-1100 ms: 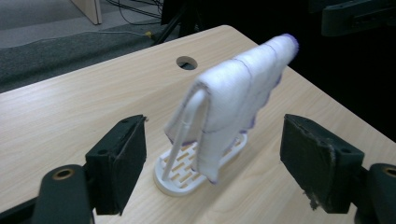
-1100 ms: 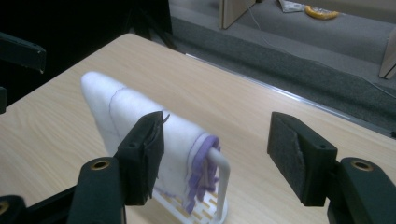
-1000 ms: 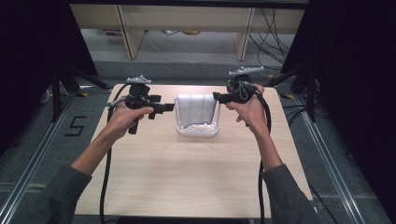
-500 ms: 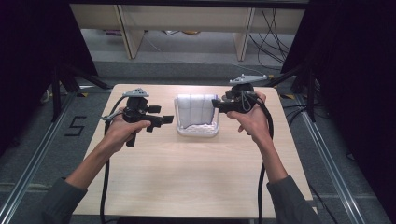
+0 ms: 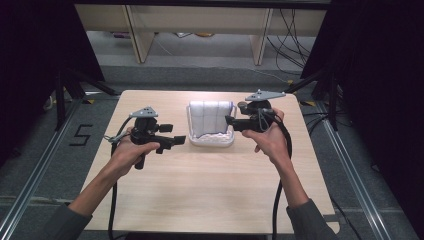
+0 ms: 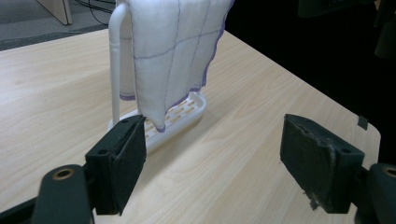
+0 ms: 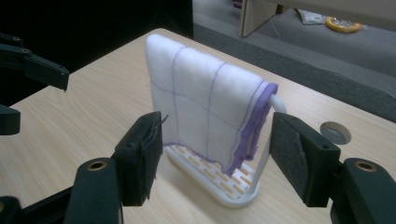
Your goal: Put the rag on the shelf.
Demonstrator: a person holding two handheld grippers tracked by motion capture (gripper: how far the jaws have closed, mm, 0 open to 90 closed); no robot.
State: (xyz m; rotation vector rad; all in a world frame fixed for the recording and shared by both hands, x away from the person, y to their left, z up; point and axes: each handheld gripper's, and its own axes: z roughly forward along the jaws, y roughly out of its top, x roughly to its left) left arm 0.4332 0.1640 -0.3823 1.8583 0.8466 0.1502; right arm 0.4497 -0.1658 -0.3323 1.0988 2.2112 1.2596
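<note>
**Cloth on rack, both grippers spread**

I see the white cloth [image 5: 211,118] draped over the white rack [image 5: 212,140], at upper centre of the table [image 5: 210,195] in the high view. My left gripper [image 5: 178,140] sits left of the rack, jaws spread, empty. My right gripper [image 5: 230,121] sits just right of it, jaws spread, gripping nothing.

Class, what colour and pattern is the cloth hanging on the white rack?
The cloth is white with thin purple grid lines and a purple edge, clearest in the right gripper view.
</note>
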